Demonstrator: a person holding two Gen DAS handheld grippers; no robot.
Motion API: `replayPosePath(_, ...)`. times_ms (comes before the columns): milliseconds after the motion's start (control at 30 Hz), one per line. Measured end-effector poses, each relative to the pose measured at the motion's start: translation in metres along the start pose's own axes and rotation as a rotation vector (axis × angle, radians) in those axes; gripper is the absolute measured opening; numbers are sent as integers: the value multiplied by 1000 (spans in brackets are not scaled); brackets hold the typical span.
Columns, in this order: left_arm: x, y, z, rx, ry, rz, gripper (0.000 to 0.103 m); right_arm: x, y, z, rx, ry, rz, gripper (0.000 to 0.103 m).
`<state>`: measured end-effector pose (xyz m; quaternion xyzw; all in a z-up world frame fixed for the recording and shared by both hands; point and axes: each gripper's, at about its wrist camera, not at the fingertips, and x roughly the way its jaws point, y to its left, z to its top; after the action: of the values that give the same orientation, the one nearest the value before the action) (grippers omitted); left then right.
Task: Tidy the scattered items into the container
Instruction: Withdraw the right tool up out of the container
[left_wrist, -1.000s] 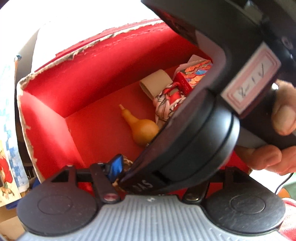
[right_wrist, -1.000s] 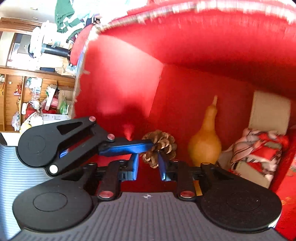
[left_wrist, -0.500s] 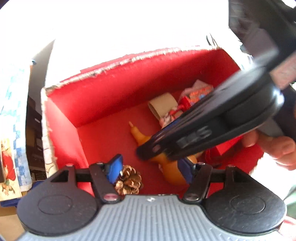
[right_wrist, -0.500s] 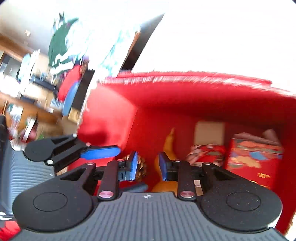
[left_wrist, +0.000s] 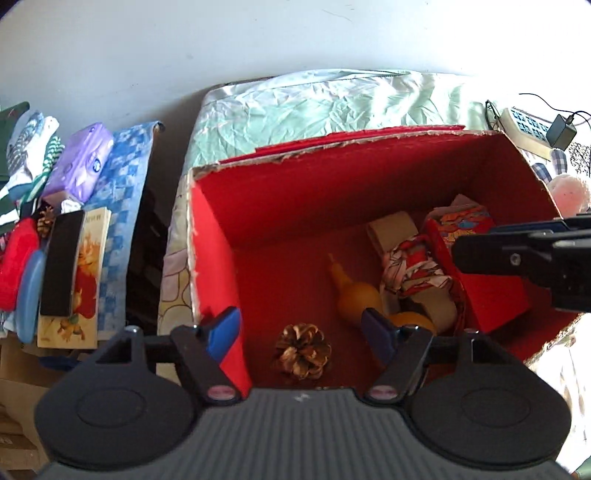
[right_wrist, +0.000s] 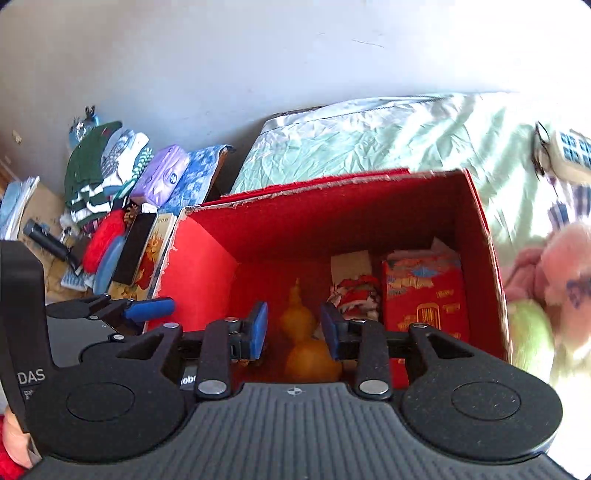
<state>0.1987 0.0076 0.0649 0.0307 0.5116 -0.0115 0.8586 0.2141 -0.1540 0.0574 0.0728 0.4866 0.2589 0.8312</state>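
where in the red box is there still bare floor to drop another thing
Bare floor in the box runs along its left wall and back wall, behind the pinecone and left of the gourd. The right half is crowded: a cardboard roll, a patterned cloth and a red packet sit packed together there.

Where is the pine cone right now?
In the left wrist view the pine cone lies on the floor of the red box, near its left wall, left of the gourd. No gripper touches it.
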Motion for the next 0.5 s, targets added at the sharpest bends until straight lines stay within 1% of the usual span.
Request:
replayPosePath(67,-1,-1,-9,-4,-22,29,77,-5,-2,-8,43,-6,-2,35)
replayPosePath(167,-1,-3,-16,-14,-29,24,79,-12,-1,-21,76,-22,-32,35)
replayPosePath(233,-11,-6,-21,-15,-37,24,79,-17,-1,-26,85,-36,-40,35)
replayPosePath(367,-16,-5,-28,-23,-51,25,81,-26,0,-36,98,-59,-42,35)
replayPosePath(500,-22,-8,-33,-31,-64,45,81,-31,-1,-42,98,-69,-33,35)
